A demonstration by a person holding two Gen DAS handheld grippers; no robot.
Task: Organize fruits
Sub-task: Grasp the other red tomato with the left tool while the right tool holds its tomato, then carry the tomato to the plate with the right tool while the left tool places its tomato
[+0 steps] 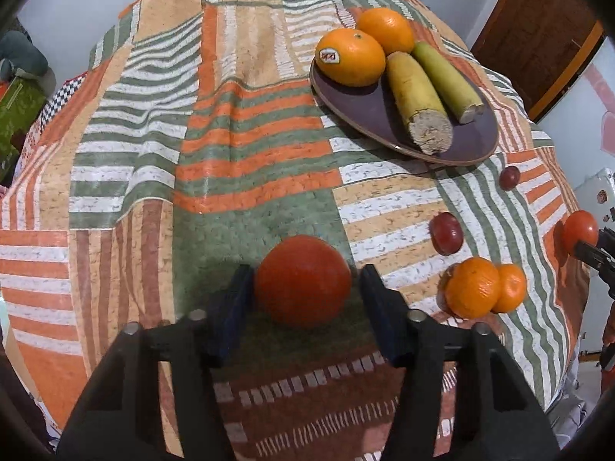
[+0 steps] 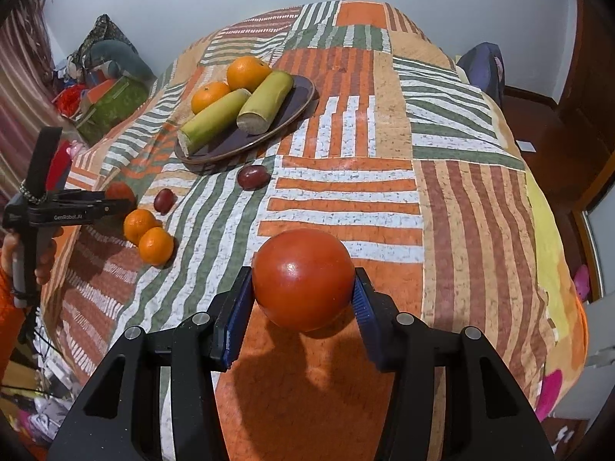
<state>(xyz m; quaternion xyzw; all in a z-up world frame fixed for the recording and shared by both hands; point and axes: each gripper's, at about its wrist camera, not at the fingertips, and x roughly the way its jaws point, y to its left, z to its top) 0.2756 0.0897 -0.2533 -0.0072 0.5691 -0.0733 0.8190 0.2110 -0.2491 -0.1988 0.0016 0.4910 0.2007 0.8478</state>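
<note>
Gripping 1 round red tomato (image 2: 303, 278), my right gripper (image 2: 303, 299) is near the brown oval plate (image 2: 300, 94); my left gripper (image 1: 303, 299) straddles another red tomato (image 1: 303, 279), its right finger clear of it.

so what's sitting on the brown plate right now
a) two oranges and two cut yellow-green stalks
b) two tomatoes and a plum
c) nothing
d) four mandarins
a: the brown plate holds two oranges at its far end and two cut yellow-green stalks lying side by side; the tomatoes, plums and mandarins are all off it.
</note>
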